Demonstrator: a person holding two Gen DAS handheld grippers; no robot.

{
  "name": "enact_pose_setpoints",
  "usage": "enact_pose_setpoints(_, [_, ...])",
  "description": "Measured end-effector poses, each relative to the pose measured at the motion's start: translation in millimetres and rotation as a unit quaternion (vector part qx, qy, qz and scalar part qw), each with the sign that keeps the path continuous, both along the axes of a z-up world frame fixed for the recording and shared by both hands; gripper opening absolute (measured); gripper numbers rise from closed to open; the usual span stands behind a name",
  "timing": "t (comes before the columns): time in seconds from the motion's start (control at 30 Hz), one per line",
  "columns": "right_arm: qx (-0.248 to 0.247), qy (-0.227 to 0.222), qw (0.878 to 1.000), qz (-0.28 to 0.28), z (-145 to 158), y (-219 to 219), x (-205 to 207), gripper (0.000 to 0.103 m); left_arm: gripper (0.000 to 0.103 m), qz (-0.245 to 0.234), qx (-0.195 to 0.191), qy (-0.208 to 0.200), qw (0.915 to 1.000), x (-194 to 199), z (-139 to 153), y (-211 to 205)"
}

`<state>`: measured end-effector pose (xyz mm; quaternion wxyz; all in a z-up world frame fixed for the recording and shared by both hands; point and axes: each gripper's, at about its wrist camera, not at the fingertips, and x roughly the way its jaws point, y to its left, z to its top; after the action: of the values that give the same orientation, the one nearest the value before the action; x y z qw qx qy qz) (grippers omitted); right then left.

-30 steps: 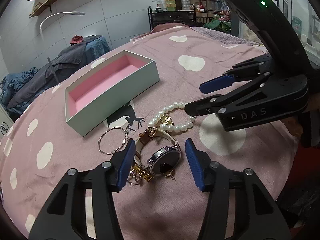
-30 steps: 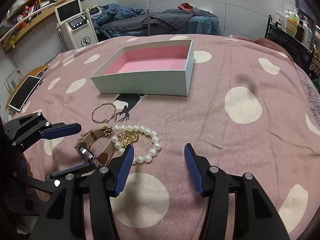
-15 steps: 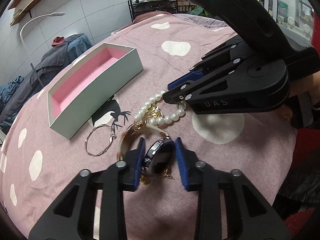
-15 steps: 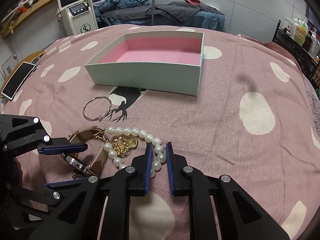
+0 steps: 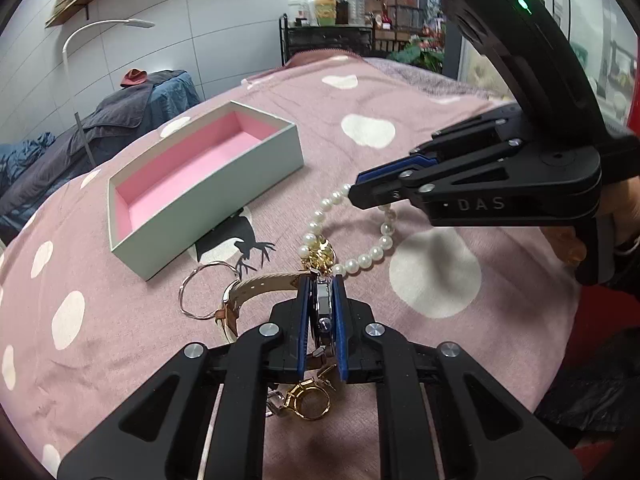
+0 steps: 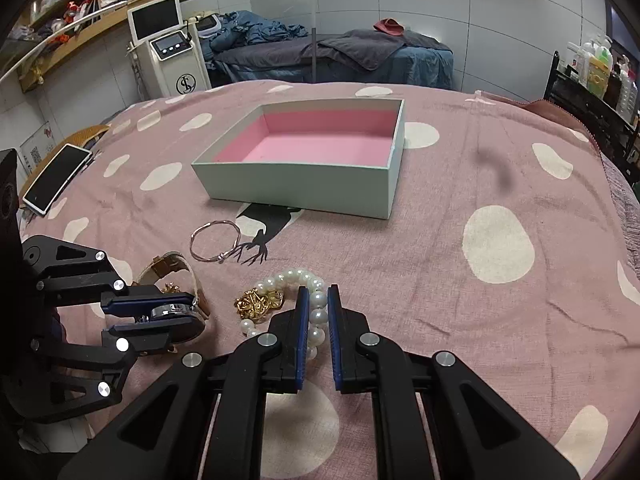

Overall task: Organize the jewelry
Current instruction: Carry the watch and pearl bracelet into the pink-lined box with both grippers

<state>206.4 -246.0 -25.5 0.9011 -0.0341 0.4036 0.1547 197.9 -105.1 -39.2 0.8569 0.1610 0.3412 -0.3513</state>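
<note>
Left hand-held gripper (image 5: 322, 312): blue pads clamped on the case of a wristwatch (image 5: 323, 308), its tan strap (image 5: 260, 286) trailing to the left.
Gold rings (image 5: 306, 398): lie on the cloth just beneath the left hand-held gripper.
Right hand-held gripper (image 6: 318, 320): pinches a pearl bracelet (image 6: 316, 312) by its near side; a gold chain tangle (image 6: 258, 302) sits inside the loop.
Thin bangle (image 6: 216, 240): rests on the cloth between the jewelry cluster and the box, touching neither.
Box (image 6: 304, 188): pale green, pink-lined, open, standing farther back.
Surface: pink cloth with white spots (image 6: 498, 244) covers the bench.
Background: a phone (image 6: 56, 178) at the cloth's left edge.
</note>
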Motion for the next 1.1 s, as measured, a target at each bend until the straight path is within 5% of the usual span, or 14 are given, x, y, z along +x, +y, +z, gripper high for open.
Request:
enact_pose_setpoints(0.7, [0.044, -0.06, 0.996, 0.057, 69, 12, -9, 0.009, 0.011, 0.045, -0.091, -0.008, 0.9948, 22, 44, 43])
enact_pose_setpoints(1.1, [0.046, -0.099, 0.993, 0.038, 102, 24, 48, 0.009, 0.011, 0.085, -0.067, -0.036, 0.9935, 88, 65, 40])
